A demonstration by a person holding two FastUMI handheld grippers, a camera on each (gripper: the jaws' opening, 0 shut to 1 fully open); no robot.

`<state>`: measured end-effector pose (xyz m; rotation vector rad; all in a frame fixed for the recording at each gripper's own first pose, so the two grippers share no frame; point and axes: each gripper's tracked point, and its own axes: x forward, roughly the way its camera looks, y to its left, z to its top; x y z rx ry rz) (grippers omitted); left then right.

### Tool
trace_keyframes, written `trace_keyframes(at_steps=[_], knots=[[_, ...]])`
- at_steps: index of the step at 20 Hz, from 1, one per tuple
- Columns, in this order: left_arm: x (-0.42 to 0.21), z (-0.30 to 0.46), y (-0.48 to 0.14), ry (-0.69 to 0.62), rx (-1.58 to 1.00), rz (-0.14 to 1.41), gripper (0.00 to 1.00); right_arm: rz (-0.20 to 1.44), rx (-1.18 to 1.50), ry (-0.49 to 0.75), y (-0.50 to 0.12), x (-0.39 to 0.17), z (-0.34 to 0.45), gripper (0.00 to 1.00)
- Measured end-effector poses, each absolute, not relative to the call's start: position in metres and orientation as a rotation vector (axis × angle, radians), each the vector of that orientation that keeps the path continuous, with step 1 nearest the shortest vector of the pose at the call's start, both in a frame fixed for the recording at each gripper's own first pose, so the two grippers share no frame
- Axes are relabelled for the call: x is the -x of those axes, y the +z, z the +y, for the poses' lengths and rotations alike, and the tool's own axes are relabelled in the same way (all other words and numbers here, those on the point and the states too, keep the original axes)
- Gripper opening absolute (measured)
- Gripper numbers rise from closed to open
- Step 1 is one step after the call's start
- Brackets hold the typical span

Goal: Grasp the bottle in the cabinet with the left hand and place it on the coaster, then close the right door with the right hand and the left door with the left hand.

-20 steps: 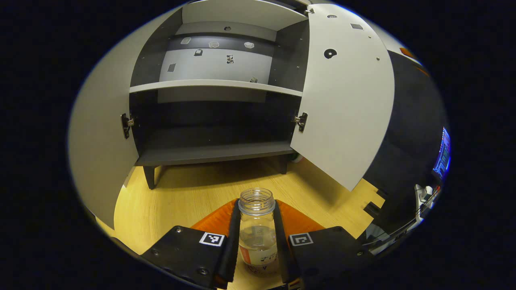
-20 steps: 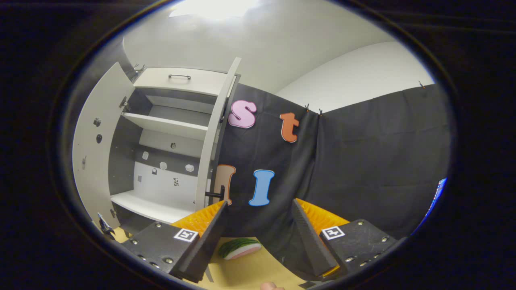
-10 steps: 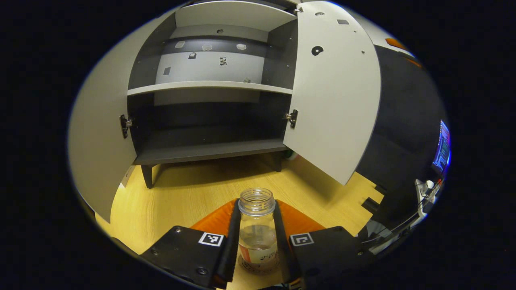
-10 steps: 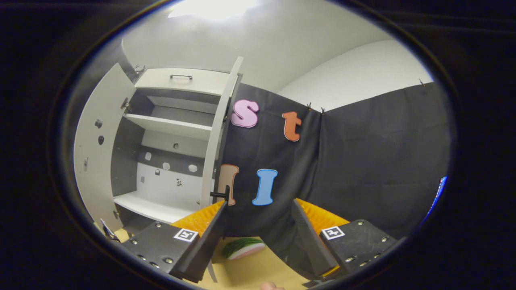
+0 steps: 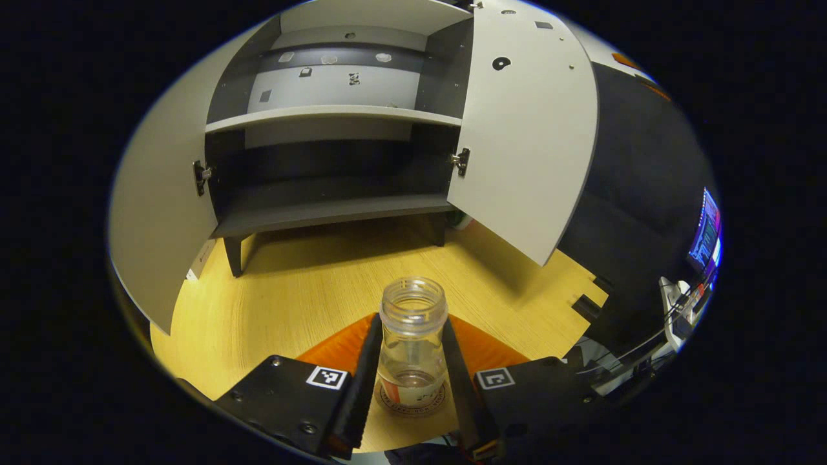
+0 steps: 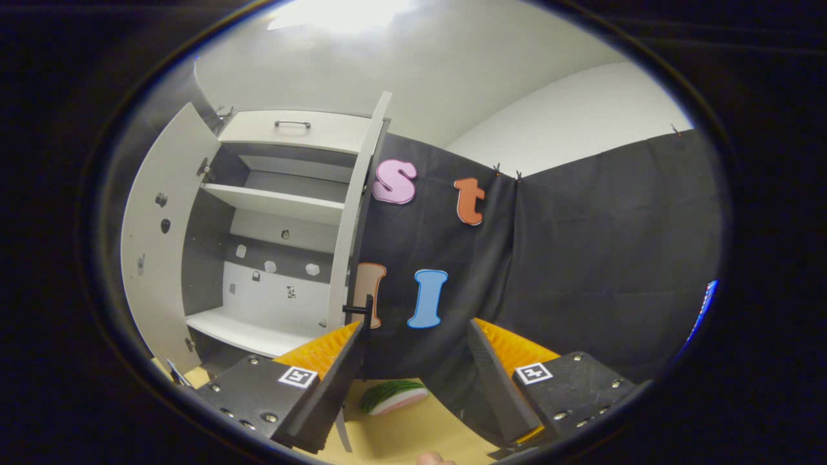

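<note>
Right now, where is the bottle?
In the left gripper view, the bottle stands on the coaster on the wooden table, between the left gripper's jaws, before the open cabinet.

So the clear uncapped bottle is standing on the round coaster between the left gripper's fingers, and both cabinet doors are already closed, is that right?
Not quite: the left gripper view shows both white cabinet doors, left and right, open. The clear uncapped bottle does stand on the round coaster between the left gripper's fingers.

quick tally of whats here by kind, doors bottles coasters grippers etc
cabinet doors: 2, left door and right door, both open
bottle: 1
coaster: 1
grippers: 2, left gripper and right gripper
watermelon slice toy: 1
total: 7
</note>
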<state>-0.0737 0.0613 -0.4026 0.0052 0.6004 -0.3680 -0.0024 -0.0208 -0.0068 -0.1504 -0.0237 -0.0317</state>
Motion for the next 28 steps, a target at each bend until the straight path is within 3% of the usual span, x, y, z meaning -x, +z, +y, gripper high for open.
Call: trace_keyframes(at_steps=[7, 9, 16, 26, 28], knots=[[0.089, 0.060, -0.403, -0.372, -0.026, 0.624, 0.59, -0.008, 0.154, -0.005, -0.013, 0.001, -0.013, 0.98], [0.091, 0.058, -0.401, -0.373, -0.032, 0.626, 0.72, -0.007, 0.154, 0.003, -0.014, 0.000, -0.010, 0.93], [0.088, 0.052, -0.371, -0.366, -0.027, 0.581, 0.69, -0.008, 0.126, 0.024, -0.015, -0.004, -0.007, 0.94], [0.052, 0.053, -0.255, -0.276, 0.002, 0.376, 0.69, 0.030, 0.081, 0.033, -0.035, -0.026, -0.010, 0.98], [0.043, 0.055, -0.223, -0.250, 0.000, 0.327, 0.69, 0.045, 0.074, 0.026, -0.043, -0.036, -0.012, 0.94]])
